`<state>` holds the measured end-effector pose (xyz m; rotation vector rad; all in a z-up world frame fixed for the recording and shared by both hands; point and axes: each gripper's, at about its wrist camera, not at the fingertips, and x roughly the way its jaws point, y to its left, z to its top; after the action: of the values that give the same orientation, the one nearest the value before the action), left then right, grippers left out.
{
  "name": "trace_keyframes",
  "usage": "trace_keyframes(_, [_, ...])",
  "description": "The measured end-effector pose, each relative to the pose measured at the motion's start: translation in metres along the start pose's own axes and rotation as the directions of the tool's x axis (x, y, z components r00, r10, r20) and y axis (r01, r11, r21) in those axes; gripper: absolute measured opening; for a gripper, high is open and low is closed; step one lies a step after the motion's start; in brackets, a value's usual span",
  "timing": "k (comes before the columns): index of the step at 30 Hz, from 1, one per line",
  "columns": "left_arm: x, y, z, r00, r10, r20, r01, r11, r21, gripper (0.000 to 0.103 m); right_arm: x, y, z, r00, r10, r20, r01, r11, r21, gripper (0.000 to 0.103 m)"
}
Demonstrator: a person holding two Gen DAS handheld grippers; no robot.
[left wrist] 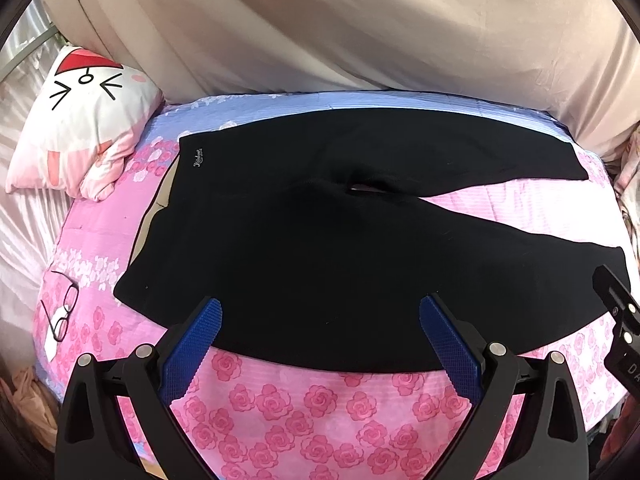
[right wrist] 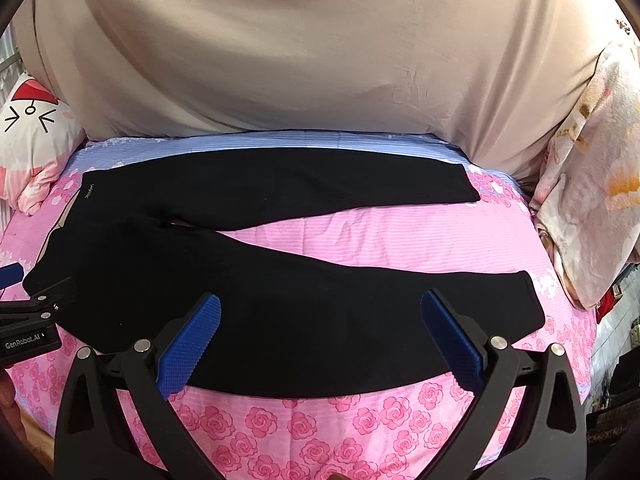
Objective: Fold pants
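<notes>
While spread flat, black pants (right wrist: 256,320) just beyond both gaping tools (left wrist: 320,324).

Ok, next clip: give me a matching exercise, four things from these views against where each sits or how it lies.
Things:
1. black pants
2. eyeglasses
3. cat-face pillow
4. left hand-held gripper

Places or states:
A. at the bed's far left corner
B. open, above the pants' near edge
C. spread flat, legs apart, waistband to the left
D. on the pink rose bedspread, left of the waistband

Pairs: 1-C, 2-D, 3-A, 4-B
</notes>
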<state>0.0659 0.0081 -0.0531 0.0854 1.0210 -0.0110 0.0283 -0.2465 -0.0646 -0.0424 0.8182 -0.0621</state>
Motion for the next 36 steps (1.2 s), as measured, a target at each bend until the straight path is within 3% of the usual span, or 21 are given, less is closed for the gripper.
trace_keyframes(36, [0.009,-0.011,0.009,1.0,-0.001,-0.016,0.001,1.0,0.013,0.098,0.008,-0.014,0.001,1.0,-0.009,-0.011,0.009,1.0,0.029,0.098])
